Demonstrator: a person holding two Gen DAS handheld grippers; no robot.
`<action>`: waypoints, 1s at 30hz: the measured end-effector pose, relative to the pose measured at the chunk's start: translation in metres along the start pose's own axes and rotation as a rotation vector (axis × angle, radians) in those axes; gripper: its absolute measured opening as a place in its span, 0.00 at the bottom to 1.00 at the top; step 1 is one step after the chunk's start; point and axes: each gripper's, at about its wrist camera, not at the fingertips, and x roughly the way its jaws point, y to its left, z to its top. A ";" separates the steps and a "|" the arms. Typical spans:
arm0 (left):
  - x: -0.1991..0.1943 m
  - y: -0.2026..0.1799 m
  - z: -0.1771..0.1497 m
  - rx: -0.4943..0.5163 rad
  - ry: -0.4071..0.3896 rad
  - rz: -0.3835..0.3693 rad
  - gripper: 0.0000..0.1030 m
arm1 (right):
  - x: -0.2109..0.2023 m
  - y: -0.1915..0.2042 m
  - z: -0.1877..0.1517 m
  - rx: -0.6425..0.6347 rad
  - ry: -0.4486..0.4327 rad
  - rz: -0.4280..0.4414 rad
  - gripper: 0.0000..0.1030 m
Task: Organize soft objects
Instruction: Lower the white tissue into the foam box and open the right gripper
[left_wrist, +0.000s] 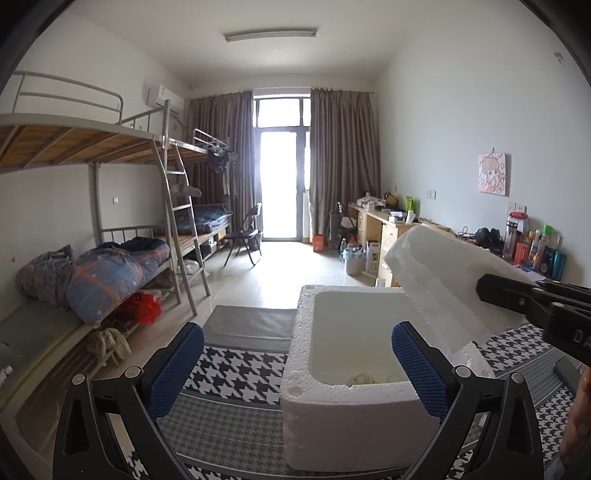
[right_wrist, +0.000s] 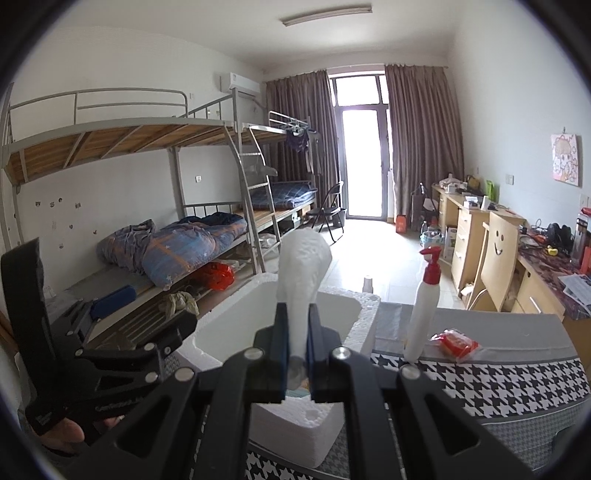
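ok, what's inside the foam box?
Mostly bare white floor in the foam box; something small and pale lies at its near edge, cut off by the front wall. The rest there is hidden.

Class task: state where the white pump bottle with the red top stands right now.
In the right wrist view, the pump bottle stands upright right of centre on the houndstooth cloth, between the white foam box on its left and a red packet on its right.
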 end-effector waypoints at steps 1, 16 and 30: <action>-0.001 0.001 -0.001 0.002 -0.001 0.000 0.99 | 0.002 0.001 0.000 0.000 0.004 0.001 0.11; -0.008 0.022 -0.004 -0.027 -0.003 0.041 0.99 | 0.027 0.013 -0.001 -0.004 0.069 0.013 0.11; -0.006 0.029 -0.011 -0.050 0.014 0.029 0.99 | 0.045 0.019 -0.010 -0.026 0.126 0.016 0.76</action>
